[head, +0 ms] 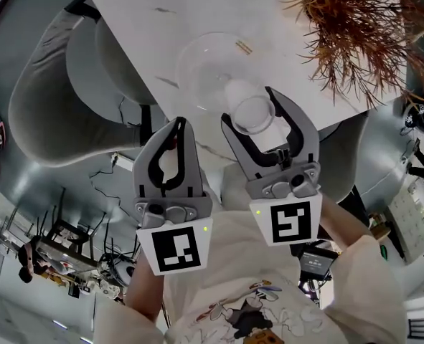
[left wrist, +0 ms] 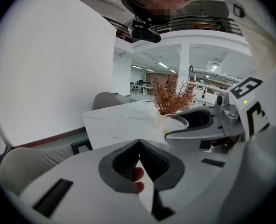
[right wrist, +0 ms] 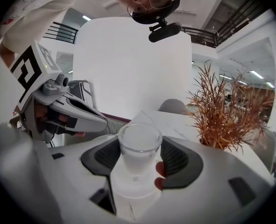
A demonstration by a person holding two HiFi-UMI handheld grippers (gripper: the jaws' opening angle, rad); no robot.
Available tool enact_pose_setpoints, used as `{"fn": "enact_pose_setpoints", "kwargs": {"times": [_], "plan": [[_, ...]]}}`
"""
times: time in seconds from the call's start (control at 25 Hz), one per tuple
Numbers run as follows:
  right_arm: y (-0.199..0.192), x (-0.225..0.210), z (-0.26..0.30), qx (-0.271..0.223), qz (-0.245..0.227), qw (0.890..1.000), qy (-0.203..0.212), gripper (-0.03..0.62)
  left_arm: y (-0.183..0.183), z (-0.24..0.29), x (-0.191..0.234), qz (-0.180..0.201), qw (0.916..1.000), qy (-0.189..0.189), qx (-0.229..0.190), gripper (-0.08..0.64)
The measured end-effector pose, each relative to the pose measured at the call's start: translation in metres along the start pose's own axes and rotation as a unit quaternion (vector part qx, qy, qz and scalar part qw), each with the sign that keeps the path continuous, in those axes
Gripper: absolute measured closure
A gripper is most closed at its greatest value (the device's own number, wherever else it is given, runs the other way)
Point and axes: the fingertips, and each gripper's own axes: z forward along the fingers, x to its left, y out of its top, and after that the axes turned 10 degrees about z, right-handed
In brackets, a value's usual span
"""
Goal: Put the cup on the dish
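A clear glass cup [head: 255, 117] stands upright between the jaws of my right gripper [head: 250, 109], which is shut on it. In the head view the cup overlaps the near rim of a clear glass dish [head: 208, 67] on the white marble table [head: 154, 20]; I cannot tell whether cup and dish touch. The right gripper view shows the cup [right wrist: 138, 143] clamped between the dark pads [right wrist: 180, 160]. My left gripper [head: 177, 126] hangs just left of it, off the table's near edge, shut on nothing; its jaws meet in the left gripper view [left wrist: 138, 158].
A dried rust-coloured plant [head: 355, 27] stands on the table at the right, close beyond the right gripper. A grey chair [head: 61, 99] sits left of the table. The person's shirt [head: 255, 292] fills the bottom of the head view.
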Motion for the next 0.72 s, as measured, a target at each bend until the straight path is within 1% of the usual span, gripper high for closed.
{"fn": "enact_pose_setpoints", "kwargs": {"times": [0.4, 0.72], "plan": [[-0.023, -0.001, 0.011, 0.005, 0.004, 1.000, -0.003, 0.324, -0.025, 0.009, -0.009, -0.009, 0.9998, -0.009, 0.014, 0.555], [-0.037, -0.002, 0.024, 0.007, 0.001, 1.000, -0.005, 0.324, -0.036, 0.023, -0.016, -0.008, 0.9998, -0.018, 0.006, 0.555]]}}
